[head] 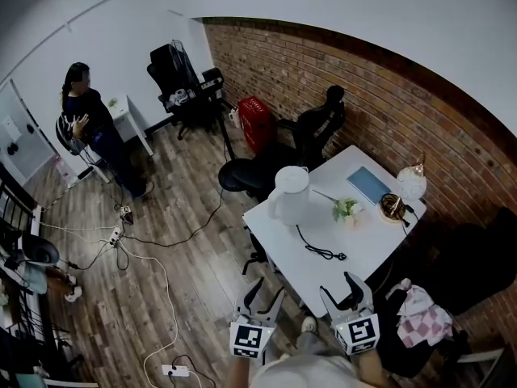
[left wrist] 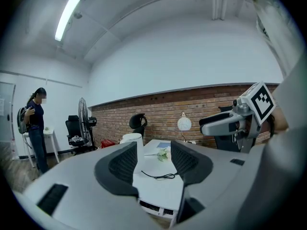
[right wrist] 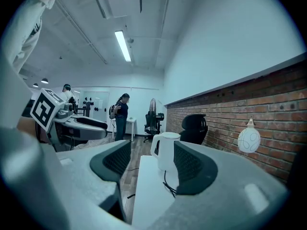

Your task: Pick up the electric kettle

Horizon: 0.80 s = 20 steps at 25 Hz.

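Two claws, left claw and right claw, jaws apart, empty | white plastic electric kettle upright on white table, well ahead | risk: trailing black cord may snag the lift

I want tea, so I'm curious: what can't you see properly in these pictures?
- Water inside the electric kettle: its white wall and shut lid hide it in every view.
- Its lower right side, right gripper view: behind a jaw of the right gripper.
- Round brown thing beside the lamp, head view: too small to name.
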### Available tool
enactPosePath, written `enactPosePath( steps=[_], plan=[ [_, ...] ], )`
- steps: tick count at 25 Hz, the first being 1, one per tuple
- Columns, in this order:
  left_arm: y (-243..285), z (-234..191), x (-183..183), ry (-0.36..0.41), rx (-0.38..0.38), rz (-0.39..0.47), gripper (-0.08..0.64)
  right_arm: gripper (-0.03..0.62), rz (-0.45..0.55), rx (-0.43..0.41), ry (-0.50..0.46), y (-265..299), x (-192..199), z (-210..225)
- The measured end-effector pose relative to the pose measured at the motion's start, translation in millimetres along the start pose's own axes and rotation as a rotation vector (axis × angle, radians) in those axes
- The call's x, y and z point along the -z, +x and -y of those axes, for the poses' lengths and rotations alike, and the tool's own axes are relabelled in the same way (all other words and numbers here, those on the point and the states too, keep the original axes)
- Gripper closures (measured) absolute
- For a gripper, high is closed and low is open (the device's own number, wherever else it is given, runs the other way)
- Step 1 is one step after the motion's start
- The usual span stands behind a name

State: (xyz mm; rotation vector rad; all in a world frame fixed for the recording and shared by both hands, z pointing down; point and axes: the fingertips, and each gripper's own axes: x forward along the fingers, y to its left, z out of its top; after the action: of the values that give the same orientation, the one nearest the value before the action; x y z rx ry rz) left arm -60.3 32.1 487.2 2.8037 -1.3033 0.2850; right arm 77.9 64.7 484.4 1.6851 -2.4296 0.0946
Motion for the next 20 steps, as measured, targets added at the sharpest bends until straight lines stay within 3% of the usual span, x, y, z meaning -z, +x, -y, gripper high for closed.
enactPosePath(
  steps=[20],
  plan=[
    [99.2,-12.5,-30.8,0.013,-0.111,-0.023,0.341,0.321,0.041,-0.117,0.013,74.2,-22.8,93.3]
  ],
)
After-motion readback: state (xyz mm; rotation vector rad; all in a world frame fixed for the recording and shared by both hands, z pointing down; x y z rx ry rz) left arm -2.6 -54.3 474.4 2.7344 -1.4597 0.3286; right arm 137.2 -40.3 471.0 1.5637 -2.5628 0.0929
